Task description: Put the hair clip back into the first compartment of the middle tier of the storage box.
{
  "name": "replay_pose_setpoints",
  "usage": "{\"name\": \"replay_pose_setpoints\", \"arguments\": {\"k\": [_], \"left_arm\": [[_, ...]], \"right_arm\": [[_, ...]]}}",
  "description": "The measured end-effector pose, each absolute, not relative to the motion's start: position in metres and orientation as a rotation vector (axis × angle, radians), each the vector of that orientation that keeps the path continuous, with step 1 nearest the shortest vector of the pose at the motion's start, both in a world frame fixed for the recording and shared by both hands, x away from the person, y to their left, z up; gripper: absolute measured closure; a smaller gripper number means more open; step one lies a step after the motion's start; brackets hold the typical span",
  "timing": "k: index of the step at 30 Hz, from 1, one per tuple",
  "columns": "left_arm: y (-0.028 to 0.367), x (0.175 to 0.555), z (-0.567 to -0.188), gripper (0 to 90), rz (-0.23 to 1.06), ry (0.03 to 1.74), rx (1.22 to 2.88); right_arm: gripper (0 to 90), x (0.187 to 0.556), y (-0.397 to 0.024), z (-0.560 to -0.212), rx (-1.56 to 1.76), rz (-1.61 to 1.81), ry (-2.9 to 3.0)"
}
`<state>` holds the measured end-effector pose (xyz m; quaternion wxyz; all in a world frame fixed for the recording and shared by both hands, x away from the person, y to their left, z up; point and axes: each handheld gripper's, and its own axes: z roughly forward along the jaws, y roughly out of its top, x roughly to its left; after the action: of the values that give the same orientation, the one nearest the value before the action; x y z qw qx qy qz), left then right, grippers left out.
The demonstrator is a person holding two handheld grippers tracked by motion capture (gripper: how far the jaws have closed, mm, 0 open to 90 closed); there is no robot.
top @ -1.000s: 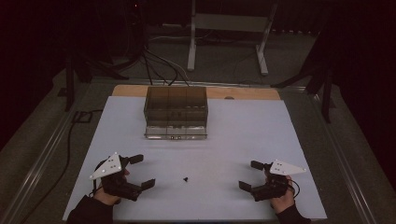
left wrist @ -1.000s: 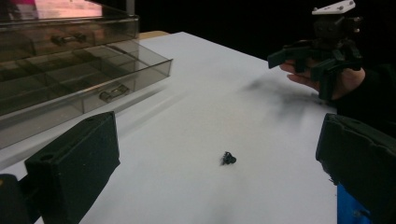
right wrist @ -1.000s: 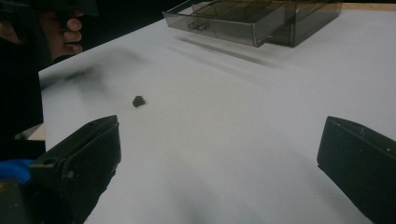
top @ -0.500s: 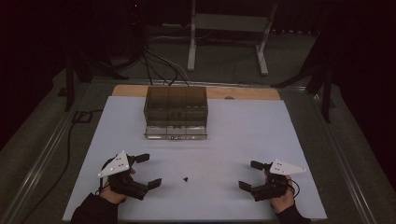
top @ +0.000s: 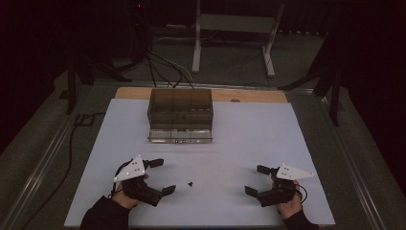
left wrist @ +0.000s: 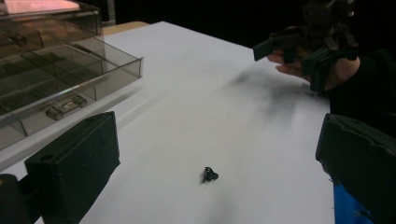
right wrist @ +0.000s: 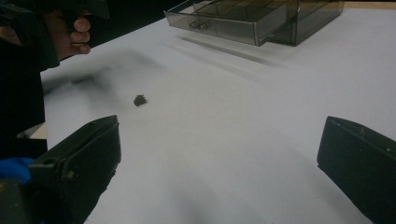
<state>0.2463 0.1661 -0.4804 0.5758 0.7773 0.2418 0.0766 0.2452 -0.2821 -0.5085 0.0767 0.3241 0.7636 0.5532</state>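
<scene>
Small part (top: 190,183): a tiny black, knobbly piece lying on the white sheet (top: 230,143), in front of the organiser box and well apart from it; too small to tell its long axis or which way it points.
Small part, close up (left wrist: 209,175): irregular, dark, matte; it lies between the left gripper's two jaws in the left gripper view, touching neither.
Organiser box (top: 180,115): smoky clear plastic, rectangular, split into compartments; its low front tray juts toward the person.
White sheet: smooth, matte, covering most of the table; a strip of wooden edge (top: 249,96) shows behind the box.
Left gripper (top: 160,177): in front of the box and to its left, jaws wide apart, empty, just beside the small part.
Right gripper (top: 256,179): in front of the box and to its right, jaws spread, empty, well apart from the small part.
Jaw pads: blocky, black, dull.
</scene>
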Motion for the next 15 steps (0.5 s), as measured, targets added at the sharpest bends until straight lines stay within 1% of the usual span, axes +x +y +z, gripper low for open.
{"name": "replay_pose_setpoints", "arguments": {"k": [7,15], "left_arm": [[0.159,0.248,-0.483,0.6,0.171,0.567,1.837],[0.151,0.250,-0.486,0.6,0.190,0.568,1.869]], "right_arm": [[0.0,0.245,-0.282,-0.509,0.977,1.663,2.290],[0.0,0.245,-0.282,-0.509,0.974,1.659,2.296]]}}
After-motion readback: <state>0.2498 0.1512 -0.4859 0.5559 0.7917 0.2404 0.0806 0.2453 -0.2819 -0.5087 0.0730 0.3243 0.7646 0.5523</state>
